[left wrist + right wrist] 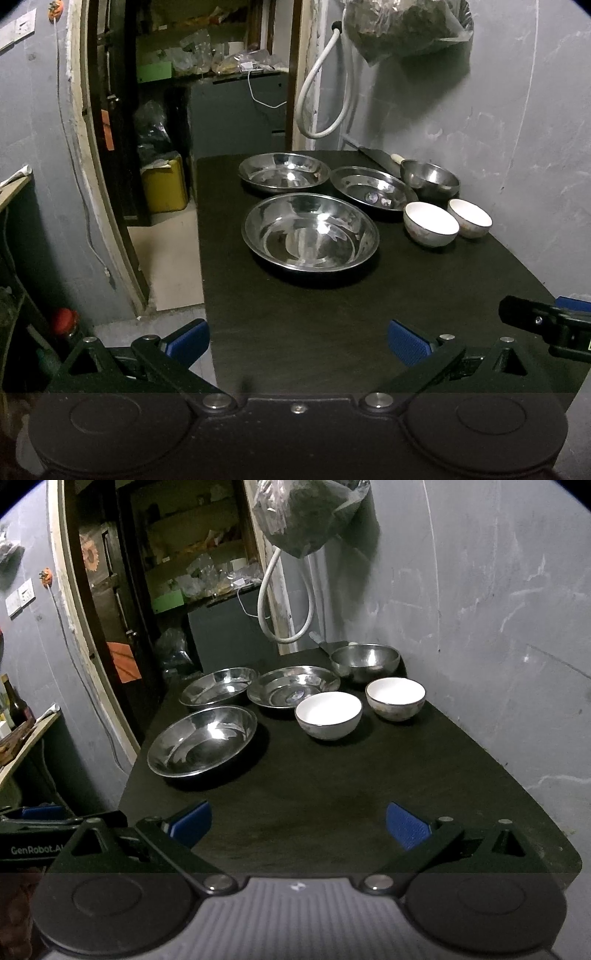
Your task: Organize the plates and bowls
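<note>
The knife (pixel 373 157) at the table's (pixel 295 332) far edge is partly hidden behind the steel bowl (pixel 430 179) and a steel plate (pixel 373 188). Small bits in that plate are too small to identify. The hanging bag (pixel 406 26) is cut off by the top edge, its contents unclear. The right gripper (pixel 546 325) runs off the left view's right side.
</note>
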A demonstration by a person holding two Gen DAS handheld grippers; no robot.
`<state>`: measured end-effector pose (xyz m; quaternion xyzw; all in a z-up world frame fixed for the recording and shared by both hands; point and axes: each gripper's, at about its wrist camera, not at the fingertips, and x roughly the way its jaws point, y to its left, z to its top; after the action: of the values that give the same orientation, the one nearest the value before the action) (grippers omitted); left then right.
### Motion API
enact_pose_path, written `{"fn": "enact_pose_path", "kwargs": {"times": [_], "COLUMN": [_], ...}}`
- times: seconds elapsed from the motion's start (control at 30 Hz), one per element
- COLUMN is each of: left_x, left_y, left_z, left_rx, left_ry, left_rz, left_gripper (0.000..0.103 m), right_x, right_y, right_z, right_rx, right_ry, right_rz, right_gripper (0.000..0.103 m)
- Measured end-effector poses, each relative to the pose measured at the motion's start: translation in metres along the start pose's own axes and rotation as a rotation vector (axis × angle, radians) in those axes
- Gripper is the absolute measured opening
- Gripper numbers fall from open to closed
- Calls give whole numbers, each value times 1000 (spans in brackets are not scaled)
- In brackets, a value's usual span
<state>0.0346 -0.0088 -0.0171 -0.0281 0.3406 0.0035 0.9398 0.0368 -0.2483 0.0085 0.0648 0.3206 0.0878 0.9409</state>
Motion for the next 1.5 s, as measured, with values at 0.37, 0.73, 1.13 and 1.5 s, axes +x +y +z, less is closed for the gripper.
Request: {"fn": "enact_pose_path", "kwargs": {"times": [0.37, 0.73, 1.13, 1.5], "left_x": [35, 106, 224, 302], "left_y": [9, 65, 118, 125], "left_z": [54, 153, 227, 243], "left_rx": [-80, -76, 14, 87], "left_ry": [17, -18, 46, 150], "left_rz": [72, 127, -19, -163], "left_gripper": [102, 102, 102, 78], "right_x": [37, 112, 214, 288], "right_y": [-15, 1, 56, 78], "right_z": [40, 110, 136, 134], "right_rx": [-42, -57, 151, 279], "right_ry": [15, -14, 75, 142], "right_rz": [91, 191, 256, 190], "right_gripper": [103, 103, 95, 77]}}
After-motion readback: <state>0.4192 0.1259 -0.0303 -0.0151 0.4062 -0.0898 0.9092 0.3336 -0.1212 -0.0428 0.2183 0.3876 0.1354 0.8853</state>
